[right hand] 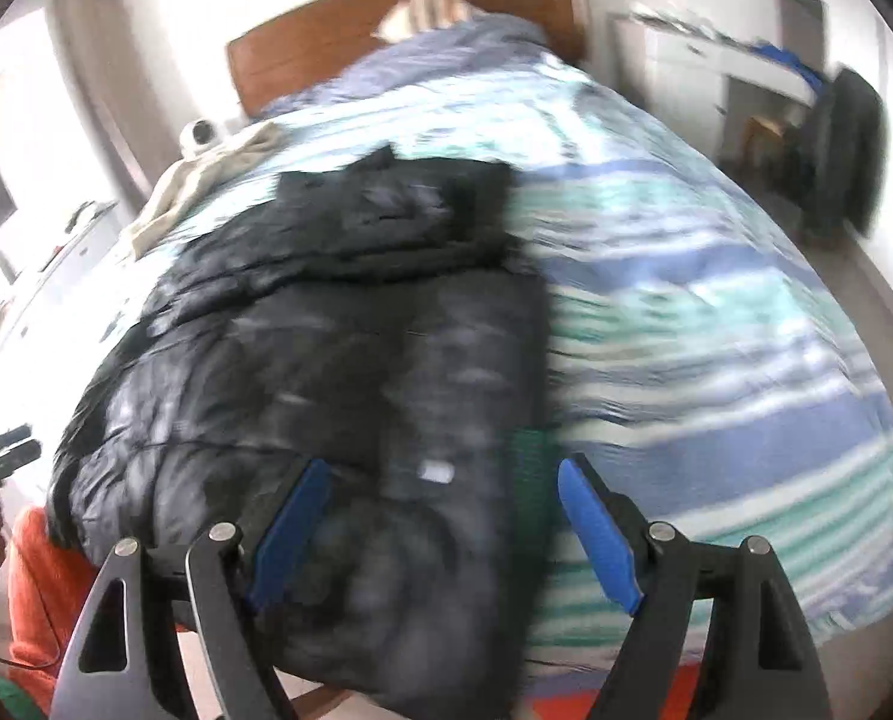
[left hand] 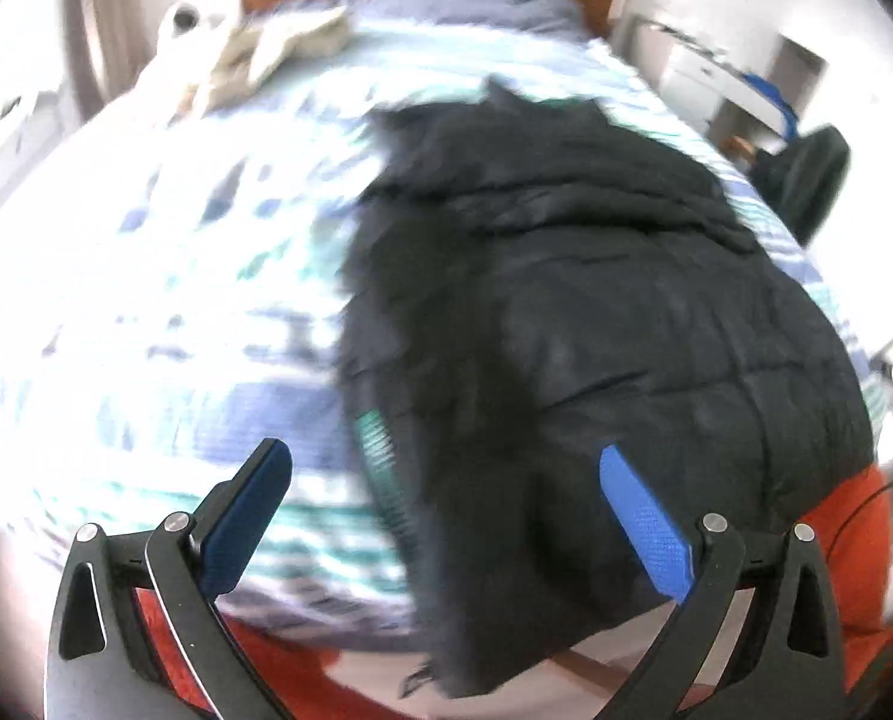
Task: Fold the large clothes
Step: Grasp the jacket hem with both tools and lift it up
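A black quilted puffer jacket point(left hand: 596, 300) lies flat on the bed's striped blue, teal and white duvet point(left hand: 176, 300), its hem hanging over the near edge. My left gripper point(left hand: 443, 453) hovers open above the jacket's left edge, one finger over the duvet and one over the jacket. In the right wrist view the jacket point(right hand: 326, 330) fills the left half, with a sleeve folded along its right side. My right gripper point(right hand: 443, 468) stands open over that right edge, nothing pinched between its pads. Both views are motion-blurred.
A cream cloth point(right hand: 206, 180) lies at the bed's far left, below a wooden headboard point(right hand: 326, 36) and a pillow point(right hand: 428, 12). A white desk point(right hand: 716, 60) and a black chair point(right hand: 848, 150) stand to the right. Orange-clad legs point(left hand: 848, 540) press against the near bed edge.
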The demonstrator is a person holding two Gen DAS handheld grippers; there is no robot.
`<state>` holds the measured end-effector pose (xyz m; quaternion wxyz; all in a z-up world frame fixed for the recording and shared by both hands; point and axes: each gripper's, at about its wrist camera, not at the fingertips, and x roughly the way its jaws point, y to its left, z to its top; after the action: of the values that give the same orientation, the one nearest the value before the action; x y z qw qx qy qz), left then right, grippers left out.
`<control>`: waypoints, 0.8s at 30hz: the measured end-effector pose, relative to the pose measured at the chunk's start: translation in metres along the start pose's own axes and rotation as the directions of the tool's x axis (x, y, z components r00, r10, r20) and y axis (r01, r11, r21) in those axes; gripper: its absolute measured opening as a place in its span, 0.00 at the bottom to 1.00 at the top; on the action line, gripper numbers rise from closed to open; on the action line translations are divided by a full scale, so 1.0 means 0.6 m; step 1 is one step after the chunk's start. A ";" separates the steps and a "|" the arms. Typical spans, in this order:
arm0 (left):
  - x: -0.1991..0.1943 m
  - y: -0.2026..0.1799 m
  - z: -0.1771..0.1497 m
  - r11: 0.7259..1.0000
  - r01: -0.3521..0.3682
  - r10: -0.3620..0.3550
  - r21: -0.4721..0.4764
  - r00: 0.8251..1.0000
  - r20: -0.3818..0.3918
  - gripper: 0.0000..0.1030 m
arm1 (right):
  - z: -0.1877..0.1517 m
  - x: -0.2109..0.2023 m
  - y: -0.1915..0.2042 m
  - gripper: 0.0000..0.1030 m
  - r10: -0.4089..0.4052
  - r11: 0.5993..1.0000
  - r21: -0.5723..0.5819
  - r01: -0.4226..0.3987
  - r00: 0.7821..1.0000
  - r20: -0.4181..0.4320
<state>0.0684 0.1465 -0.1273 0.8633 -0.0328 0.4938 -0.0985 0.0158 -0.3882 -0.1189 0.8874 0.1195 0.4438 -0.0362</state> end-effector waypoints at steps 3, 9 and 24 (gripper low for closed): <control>0.043 0.020 -0.020 0.997 0.041 -0.046 -0.061 0.996 -0.080 0.99 | -0.018 0.018 -0.047 0.79 0.031 0.997 0.075 -0.025 0.996 -0.085; 0.095 -0.029 -0.060 0.987 0.158 -0.159 -0.020 0.973 -0.168 0.99 | -0.065 0.058 -0.048 0.79 0.174 0.983 0.096 -0.157 0.963 -0.206; 0.062 -0.061 -0.061 0.980 0.164 -0.185 -0.113 0.958 -0.219 0.18 | -0.055 0.076 0.011 0.23 0.211 0.976 0.009 -0.216 0.941 -0.266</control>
<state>0.0506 0.1044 -0.1719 0.7862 -0.1052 0.5891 -0.1541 0.0188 -0.3717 -0.1727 0.8199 0.1615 0.5432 0.0811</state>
